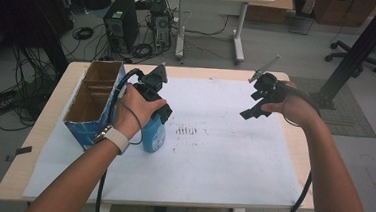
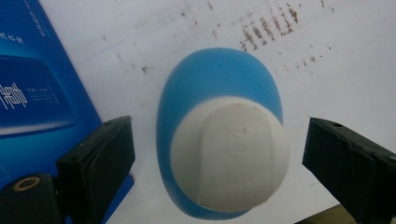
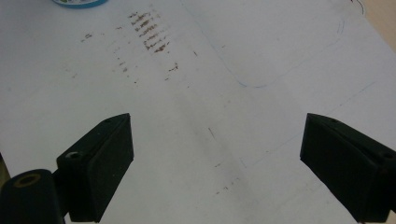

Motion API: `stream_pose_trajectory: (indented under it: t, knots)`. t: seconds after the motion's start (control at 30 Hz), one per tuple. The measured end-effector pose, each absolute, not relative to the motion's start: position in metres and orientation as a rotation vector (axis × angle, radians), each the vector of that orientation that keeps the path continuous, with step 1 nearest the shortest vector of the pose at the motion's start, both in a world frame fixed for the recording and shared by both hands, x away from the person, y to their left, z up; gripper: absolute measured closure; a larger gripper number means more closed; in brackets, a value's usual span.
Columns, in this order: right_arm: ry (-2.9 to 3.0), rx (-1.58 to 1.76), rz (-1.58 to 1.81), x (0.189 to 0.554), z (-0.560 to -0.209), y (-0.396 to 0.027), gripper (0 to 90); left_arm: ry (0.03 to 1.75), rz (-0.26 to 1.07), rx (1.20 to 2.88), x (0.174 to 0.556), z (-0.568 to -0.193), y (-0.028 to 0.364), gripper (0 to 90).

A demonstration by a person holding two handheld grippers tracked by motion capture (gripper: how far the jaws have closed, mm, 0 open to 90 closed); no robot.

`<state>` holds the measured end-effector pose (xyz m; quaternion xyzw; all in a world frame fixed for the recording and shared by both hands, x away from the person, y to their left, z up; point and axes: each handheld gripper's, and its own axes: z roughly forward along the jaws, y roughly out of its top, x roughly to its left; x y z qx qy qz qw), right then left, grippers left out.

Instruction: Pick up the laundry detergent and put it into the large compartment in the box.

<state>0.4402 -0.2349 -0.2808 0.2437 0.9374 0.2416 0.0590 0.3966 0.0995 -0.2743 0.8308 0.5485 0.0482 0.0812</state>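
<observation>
My left gripper hangs over a blue bottle on the papered table, jaws spread wide.

The rounded blue plastic bottle with a white cap [image 2: 224, 149] stands upright on the white paper sheet [image 1: 232, 154] covering the table, just beside the open blue cardboard box with brown dividers [image 1: 93, 102]. In the left gripper view I look straight down on its cap, which sits between my left gripper [image 2: 217, 154] jaws; both black pads stand clear of it, touching nothing. A patch of brown smudge marks [image 1: 186, 131] lies on the paper near the bottle. My right gripper [image 3: 217, 158] is held well apart over bare paper at the table's right side, its jaws open too and empty.
</observation>
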Motion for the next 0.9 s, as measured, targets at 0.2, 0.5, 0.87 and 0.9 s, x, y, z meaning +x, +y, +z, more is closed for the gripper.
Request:
stream_pose_trajectory:
  t: [0.2, 0.5, 0.87, 0.9]
  knots:
    - [2.844, 0.737, 0.733, 0.440, -0.282, -0.234, 9.7, 1.637, 0.143, 2.486, 0.399, -0.277, 0.100, 9.9]
    - [2.839, 0.741, 0.744, 0.440, -0.281, -0.236, 9.7, 1.645, 0.128, 2.480, 0.402, -0.285, 0.101, 10.5]
    - [2.831, 0.746, 0.760, 0.439, -0.280, -0.240, 9.7, 1.649, 0.127, 2.466, 0.405, -0.289, 0.101, 14.7]
    - [2.830, 0.749, 0.760, 0.439, -0.280, -0.240, 9.7, 1.648, 0.132, 2.465, 0.405, -0.289, 0.102, 15.5]
